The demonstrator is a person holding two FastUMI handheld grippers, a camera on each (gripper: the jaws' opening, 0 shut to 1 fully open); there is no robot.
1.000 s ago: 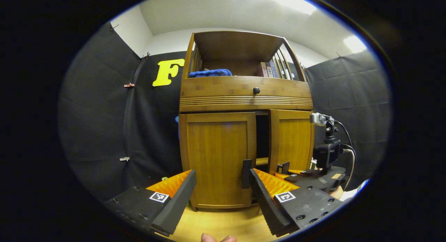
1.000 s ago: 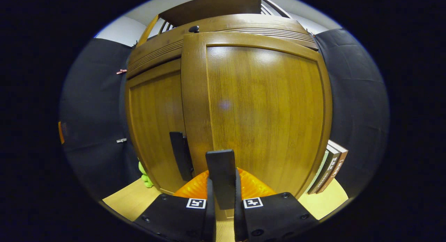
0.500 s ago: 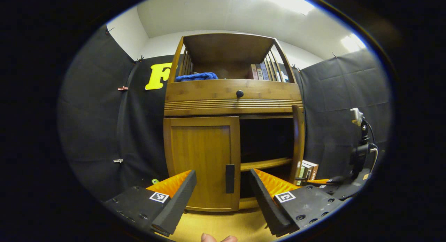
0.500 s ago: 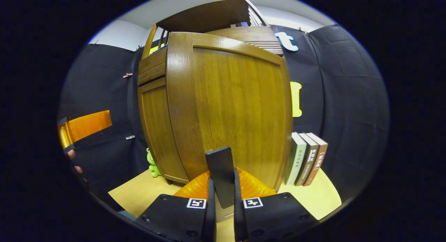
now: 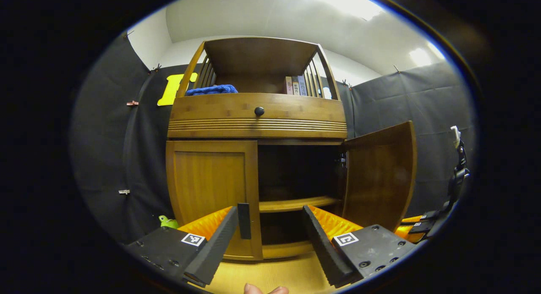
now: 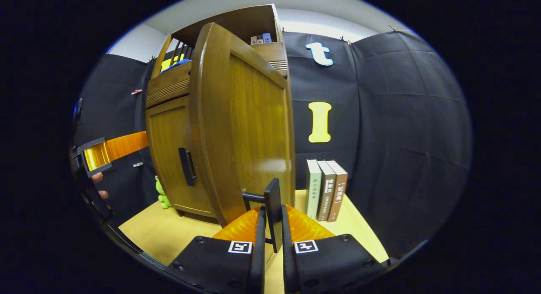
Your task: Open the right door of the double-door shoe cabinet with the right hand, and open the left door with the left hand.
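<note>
Gripping the dark handle (image 6: 274,209) of the right door (image 6: 249,125), the right tool (image 6: 270,243) is clenching it between both fingers, and the door is standing swung wide, edge-on ahead of that tool. Beyond it to the left, the left door (image 6: 171,154) is sitting closed with its own handle (image 6: 186,167) free. The left tool (image 5: 270,239) is hanging spread apart, grasping nothing, with the left door's handle (image 5: 244,221) showing just beside its left finger; whether they are touching cannot be told. Straight ahead of it the cabinet (image 5: 258,116) is showing two doors, one drawer knob (image 5: 259,111) and one inner shelf (image 5: 296,204), while the cabinet's interior is lying too dark to make out. Three books (image 6: 325,188) are standing on the worktop (image 6: 169,234) right of the right tool, more books (image 5: 296,86) are sitting half hidden behind the top rails, and a small green toy (image 5: 168,221) is being partly cut off by the left tool.
</note>
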